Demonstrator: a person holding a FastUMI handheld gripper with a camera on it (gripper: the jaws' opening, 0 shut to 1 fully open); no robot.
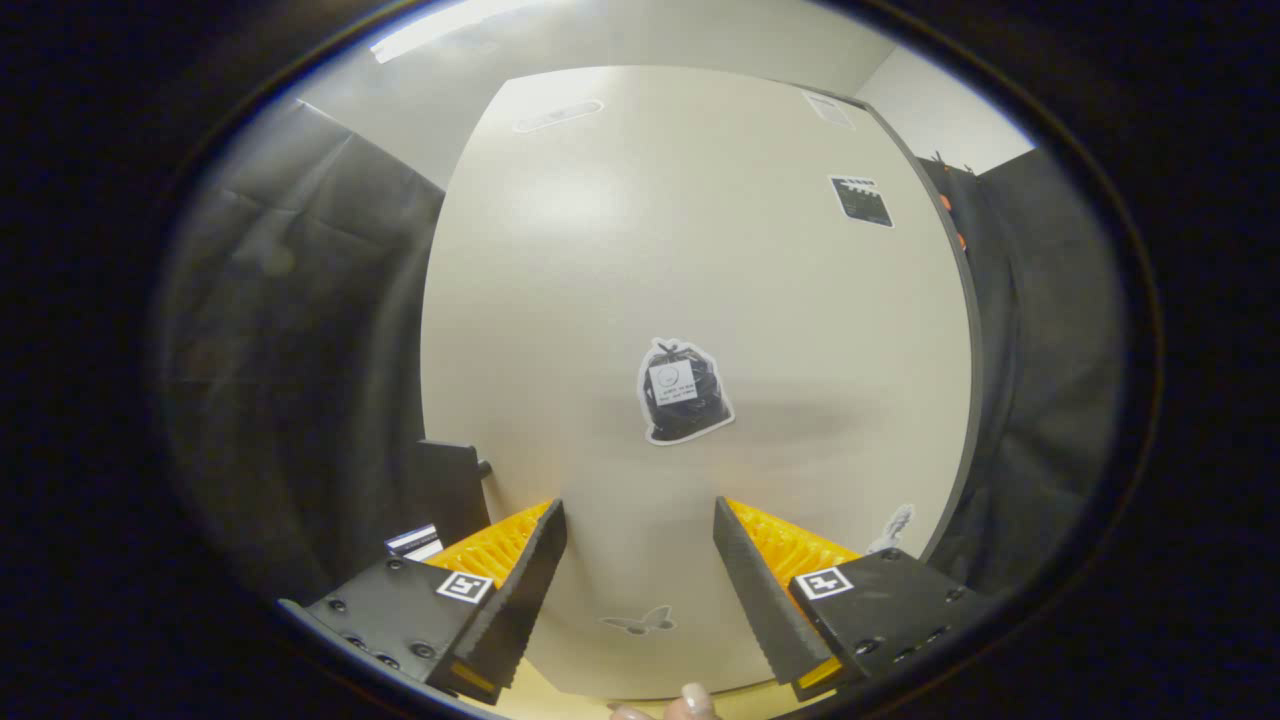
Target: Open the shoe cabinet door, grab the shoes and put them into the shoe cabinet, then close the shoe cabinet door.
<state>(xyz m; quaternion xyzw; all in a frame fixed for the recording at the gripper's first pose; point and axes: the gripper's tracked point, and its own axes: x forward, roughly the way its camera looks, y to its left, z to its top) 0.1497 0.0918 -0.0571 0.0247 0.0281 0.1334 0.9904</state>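
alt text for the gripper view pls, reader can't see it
The tool is open and holds nothing, its fingers spread in front of a pale cabinet door. The door carries a trash-bag sticker beyond the fingers and a butterfly sticker between them; dark cloth hangs on both sides, and a fingertip shows beneath.

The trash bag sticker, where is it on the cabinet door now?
In the gripper view, the trash bag sticker sits on the pale cabinet door, just ahead of the open gripper and above the butterfly sticker.
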